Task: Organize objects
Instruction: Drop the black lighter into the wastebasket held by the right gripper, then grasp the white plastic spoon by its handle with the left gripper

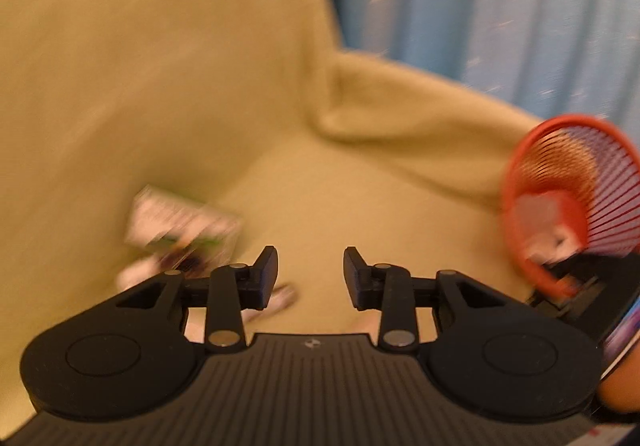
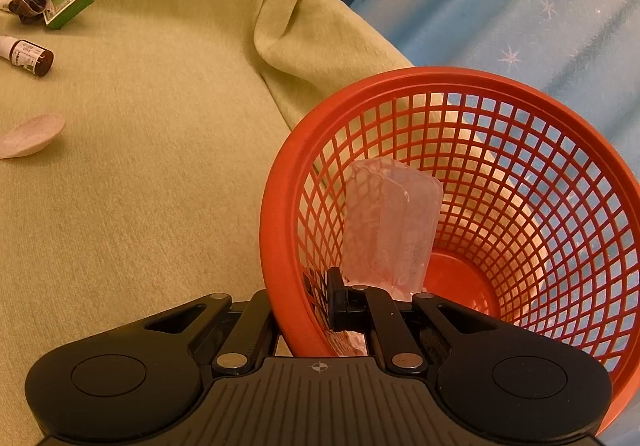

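Warm, yellowish, fairly dim light with soft shadows. The left wrist view is smeared with motion blur, only the left tool (image 1: 311, 269) sharp. The right wrist view is crisp, fisheye-bent and dark-cornered.

Glossy plastic mesh basket (image 2: 500, 173); seemingly napped cloth sofa cover (image 2: 160, 185).

empty left hand-held gripper (image 1: 311, 274) with jaws apart over the green sofa (image 1: 160, 85), blurry box (image 1: 180, 224) left, red basket (image 1: 568, 201) right
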A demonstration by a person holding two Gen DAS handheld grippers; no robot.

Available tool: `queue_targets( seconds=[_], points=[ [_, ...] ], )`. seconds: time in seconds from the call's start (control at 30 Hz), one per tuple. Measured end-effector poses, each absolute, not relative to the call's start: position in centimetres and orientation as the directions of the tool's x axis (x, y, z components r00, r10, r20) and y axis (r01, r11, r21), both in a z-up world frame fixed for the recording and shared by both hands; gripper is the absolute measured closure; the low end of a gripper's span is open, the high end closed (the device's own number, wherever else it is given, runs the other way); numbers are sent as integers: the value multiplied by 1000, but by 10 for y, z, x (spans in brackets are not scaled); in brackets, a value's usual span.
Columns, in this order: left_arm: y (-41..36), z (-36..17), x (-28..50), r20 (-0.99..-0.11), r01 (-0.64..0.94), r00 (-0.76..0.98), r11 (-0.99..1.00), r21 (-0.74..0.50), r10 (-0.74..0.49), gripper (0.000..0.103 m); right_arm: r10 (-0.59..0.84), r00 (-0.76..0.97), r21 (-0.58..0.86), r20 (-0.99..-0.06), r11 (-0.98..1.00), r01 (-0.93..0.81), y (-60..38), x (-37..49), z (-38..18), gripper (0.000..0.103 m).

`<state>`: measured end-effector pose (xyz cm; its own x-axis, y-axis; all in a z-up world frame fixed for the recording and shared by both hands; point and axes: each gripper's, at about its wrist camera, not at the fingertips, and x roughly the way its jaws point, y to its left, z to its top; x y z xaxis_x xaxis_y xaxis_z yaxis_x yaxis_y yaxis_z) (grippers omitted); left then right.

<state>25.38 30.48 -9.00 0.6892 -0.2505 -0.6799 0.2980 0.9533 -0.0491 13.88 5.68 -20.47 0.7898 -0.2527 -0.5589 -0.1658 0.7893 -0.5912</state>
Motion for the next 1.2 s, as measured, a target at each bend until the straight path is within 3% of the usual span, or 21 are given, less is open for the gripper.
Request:
queue_targets(
  seconds=[0.13,0.53,0.9,1.2],
  points=[
    [327,-121,237,-732,250,653,968,-36,-196,73,-254,789,-593,-559,787,-168,56,137,-205,100],
    [285,-193,225,-827,406,520,914,20,-213,73,-256,789,-602,-558,780,-173,54,129,-206,100],
    [281,-205,222,-852,420,486,907,29,-197,94,-254,789,-605,-559,776,-178,54,128,-205,100],
    [280,-199,186,-852,331,496,944,5,-169,96,-254,789,-605,-559,776,-178,53,127,-205,100]
  ],
)
